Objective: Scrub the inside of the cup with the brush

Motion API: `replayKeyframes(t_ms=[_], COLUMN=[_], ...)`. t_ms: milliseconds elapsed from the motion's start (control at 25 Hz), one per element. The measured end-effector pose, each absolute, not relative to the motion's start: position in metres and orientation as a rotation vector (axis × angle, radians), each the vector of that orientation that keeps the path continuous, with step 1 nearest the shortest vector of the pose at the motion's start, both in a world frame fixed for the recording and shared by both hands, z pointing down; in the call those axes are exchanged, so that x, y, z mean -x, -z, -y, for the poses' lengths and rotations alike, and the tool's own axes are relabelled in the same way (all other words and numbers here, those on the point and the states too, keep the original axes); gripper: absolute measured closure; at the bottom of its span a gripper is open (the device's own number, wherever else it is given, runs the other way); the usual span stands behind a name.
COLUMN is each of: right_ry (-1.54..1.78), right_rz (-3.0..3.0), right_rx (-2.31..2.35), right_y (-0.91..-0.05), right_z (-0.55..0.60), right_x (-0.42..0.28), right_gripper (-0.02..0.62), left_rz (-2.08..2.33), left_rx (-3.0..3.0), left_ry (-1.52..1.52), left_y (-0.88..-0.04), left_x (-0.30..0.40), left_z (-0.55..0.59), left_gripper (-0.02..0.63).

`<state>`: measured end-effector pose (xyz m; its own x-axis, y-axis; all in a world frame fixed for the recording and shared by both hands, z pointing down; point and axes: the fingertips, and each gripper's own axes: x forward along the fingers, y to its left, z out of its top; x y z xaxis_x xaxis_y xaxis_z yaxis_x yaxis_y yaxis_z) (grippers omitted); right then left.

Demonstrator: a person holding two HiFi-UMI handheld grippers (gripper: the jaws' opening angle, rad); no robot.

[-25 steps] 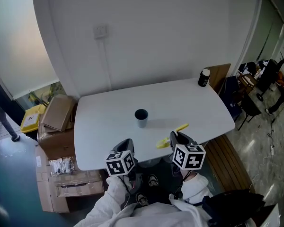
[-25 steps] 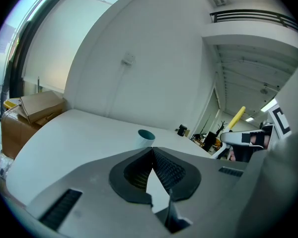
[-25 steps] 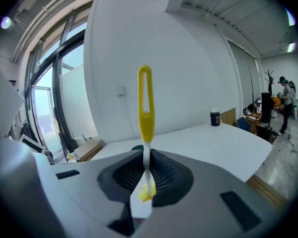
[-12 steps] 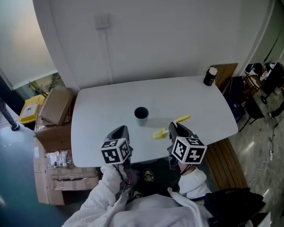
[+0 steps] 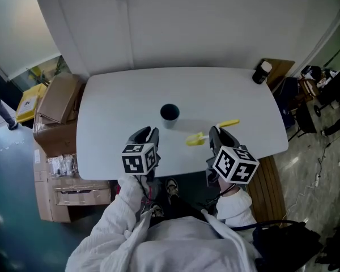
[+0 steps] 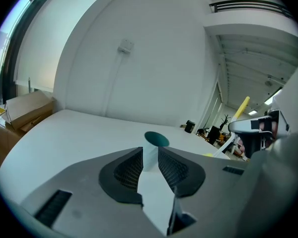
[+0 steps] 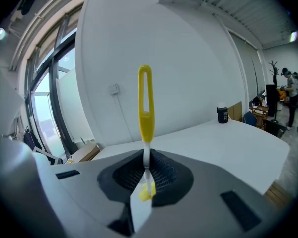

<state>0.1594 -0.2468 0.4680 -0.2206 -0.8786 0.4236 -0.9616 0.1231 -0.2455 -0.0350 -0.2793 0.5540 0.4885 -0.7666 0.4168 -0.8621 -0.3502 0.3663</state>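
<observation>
Left tongs: held low over table, pointing forward. Jaws opening, gap narrow, nothing between pads. Cup upright just ahead, slightly right, clear of tips.

Right tongs: level beside left tongs, pinching brush at white neck. Looped handle sticks out to right, head toward left tongs.

Since a second ago: both tongs further in over table, nearer cup. Left jaws were pressed together then.
</observation>
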Motion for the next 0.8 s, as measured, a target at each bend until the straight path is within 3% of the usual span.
replayKeyframes(t_ms=[800], right_ry=[-0.833], right_rz=[2.168], right_rx=[-1.843], right_y=[-0.497], right_z=[0.283], right_x=[-0.179], right_gripper=[0.511], left_rz=[1.201], left_rx=[-2.228], left_ry=[-0.467], left_y=[-0.628], left_x=[-0.005], left_z=[0.306], left_gripper=[0.321])
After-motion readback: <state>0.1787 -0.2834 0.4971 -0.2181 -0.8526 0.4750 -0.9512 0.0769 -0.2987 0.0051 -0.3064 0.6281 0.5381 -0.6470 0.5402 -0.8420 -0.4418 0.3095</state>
